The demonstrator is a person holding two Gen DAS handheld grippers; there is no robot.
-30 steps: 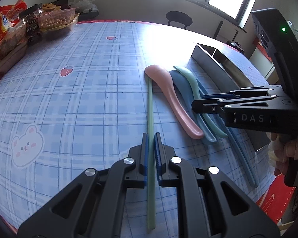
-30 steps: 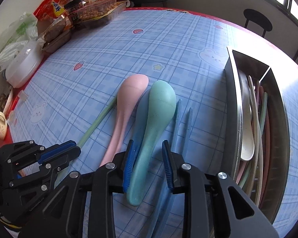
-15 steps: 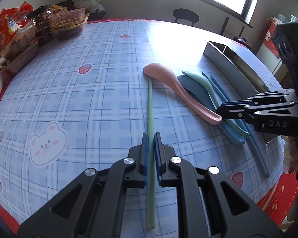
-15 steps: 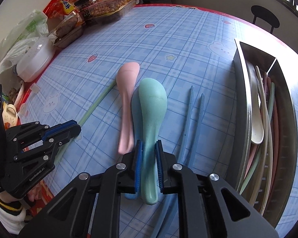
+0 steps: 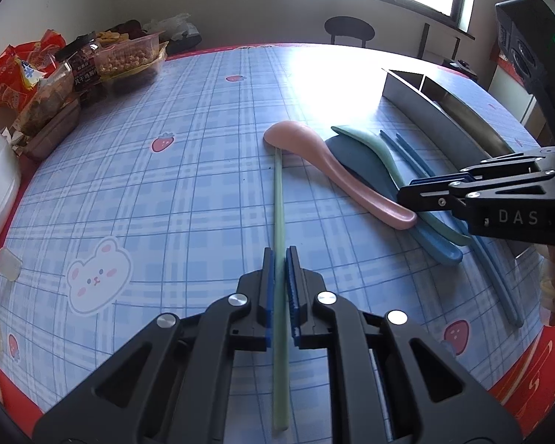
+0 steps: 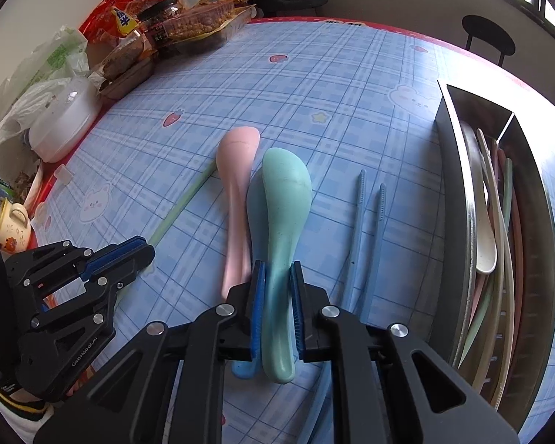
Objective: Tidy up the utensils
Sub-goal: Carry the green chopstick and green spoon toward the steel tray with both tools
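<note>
My left gripper (image 5: 279,259) is shut on a pale green chopstick (image 5: 278,192) that lies along the blue checked tablecloth, its far tip at the bowl of a pink spoon (image 5: 329,162). My right gripper (image 6: 277,270) is shut on the handle of a teal spoon (image 6: 286,185), which lies on top of a blue spoon (image 6: 244,366). The pink spoon (image 6: 236,170) lies just left of them. Two blue chopsticks (image 6: 370,229) lie to the right. In the left wrist view the right gripper (image 5: 403,194) sits over the spoon handles.
A steel utensil holder (image 6: 455,185) with several spoons and chopsticks stands along the right edge. Snack packs (image 6: 188,26), a white lidded tub (image 6: 63,122) and a mug (image 6: 14,229) crowd the left side. A black stool (image 5: 347,29) stands beyond the table.
The right jaws have closed from apart onto the teal spoon's handle. The pink spoon has shifted slightly away from it. The left gripper keeps its hold on the green chopstick and has tilted a little.
</note>
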